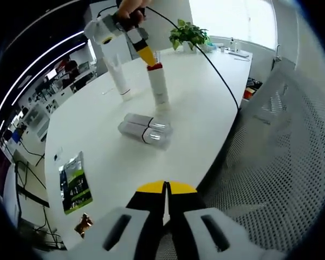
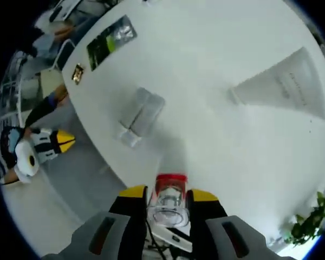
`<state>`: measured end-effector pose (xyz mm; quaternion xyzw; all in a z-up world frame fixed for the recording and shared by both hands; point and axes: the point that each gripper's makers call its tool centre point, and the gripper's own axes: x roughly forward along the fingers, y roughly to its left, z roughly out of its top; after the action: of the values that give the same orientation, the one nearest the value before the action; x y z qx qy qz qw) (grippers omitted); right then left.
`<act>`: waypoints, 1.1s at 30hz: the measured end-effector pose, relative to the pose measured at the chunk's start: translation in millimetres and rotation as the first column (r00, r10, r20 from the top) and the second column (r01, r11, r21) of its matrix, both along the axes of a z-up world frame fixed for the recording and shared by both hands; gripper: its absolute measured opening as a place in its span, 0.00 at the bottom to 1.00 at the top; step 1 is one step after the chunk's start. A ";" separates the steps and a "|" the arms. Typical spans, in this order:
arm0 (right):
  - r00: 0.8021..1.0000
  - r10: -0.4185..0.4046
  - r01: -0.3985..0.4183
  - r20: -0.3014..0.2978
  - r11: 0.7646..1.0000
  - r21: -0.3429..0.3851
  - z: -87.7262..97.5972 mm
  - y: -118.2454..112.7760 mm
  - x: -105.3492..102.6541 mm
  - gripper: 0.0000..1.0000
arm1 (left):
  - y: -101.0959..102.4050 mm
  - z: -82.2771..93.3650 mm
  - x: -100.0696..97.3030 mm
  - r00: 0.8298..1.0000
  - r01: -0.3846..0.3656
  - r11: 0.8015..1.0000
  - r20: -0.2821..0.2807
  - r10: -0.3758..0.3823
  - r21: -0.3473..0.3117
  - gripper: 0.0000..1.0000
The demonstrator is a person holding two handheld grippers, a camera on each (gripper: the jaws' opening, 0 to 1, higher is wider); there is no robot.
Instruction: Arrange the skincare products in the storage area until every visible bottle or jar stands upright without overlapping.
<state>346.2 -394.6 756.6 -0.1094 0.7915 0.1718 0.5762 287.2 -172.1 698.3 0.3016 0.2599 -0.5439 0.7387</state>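
Observation:
A white bottle with a red cap (image 1: 159, 86) stands upright on the white table (image 1: 206, 103). My right gripper (image 1: 148, 57) comes down on its top; in the right gripper view the gripper (image 2: 168, 193) is shut on the red-capped bottle (image 2: 170, 181). Two clear bottles (image 1: 146, 129) lie side by side on their sides, touching, also seen below the right gripper as the pair of bottles (image 2: 142, 115). A white tube (image 1: 119, 78) stands on its cap, and it shows as the tube (image 2: 284, 84). My left gripper (image 1: 166, 188) is shut with nothing in it, back at the table's edge.
A green sachet (image 1: 75, 181) and a small brown packet (image 1: 84, 223) lie near the table's left edge. A potted plant (image 1: 188, 33) stands at the far end. A mesh chair (image 1: 276, 151) sits beside the table. A hand holds the left gripper (image 2: 66, 142) off the table's edge.

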 end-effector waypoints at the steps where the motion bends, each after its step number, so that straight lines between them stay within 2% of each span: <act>1: 1.000 -0.003 0.003 0.003 1.000 0.002 0.3 1.4 1.4 0.25 | 0.2 0.2 0.7 1.000 0.000 1.000 0.004 0.000 0.000 0.00; 6: 1.000 0.008 -0.008 -0.003 1.000 0.007 -0.3 3.1 3.1 0.25 | 0.5 -0.6 0.5 1.000 0.001 1.000 0.001 -0.001 0.004 0.00; 10: 1.000 -0.017 0.017 0.013 1.000 0.021 -0.4 2.4 7.1 0.25 | -0.5 1.1 1.1 1.000 0.001 1.000 0.008 -0.001 -0.005 0.00; 14: 0.999 0.001 -0.002 0.037 0.999 0.032 -0.5 5.2 7.7 0.25 | -0.8 1.7 0.6 1.000 0.006 1.000 0.012 -0.006 -0.006 0.00; 19: 1.000 -0.012 0.012 0.011 1.000 0.026 -2.2 5.6 4.8 0.25 | -1.5 2.7 0.3 1.000 0.009 1.000 0.014 -0.008 -0.011 0.00; 33: 1.000 -0.010 0.010 0.009 1.000 0.017 -3.0 4.8 2.2 0.25 | -2.7 6.0 0.6 1.000 0.017 1.000 0.025 -0.016 -0.024 0.00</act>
<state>348.4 -389.8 753.7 -0.1012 0.7879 0.1750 0.5817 287.8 -174.8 704.2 0.3015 0.2414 -0.5494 0.7409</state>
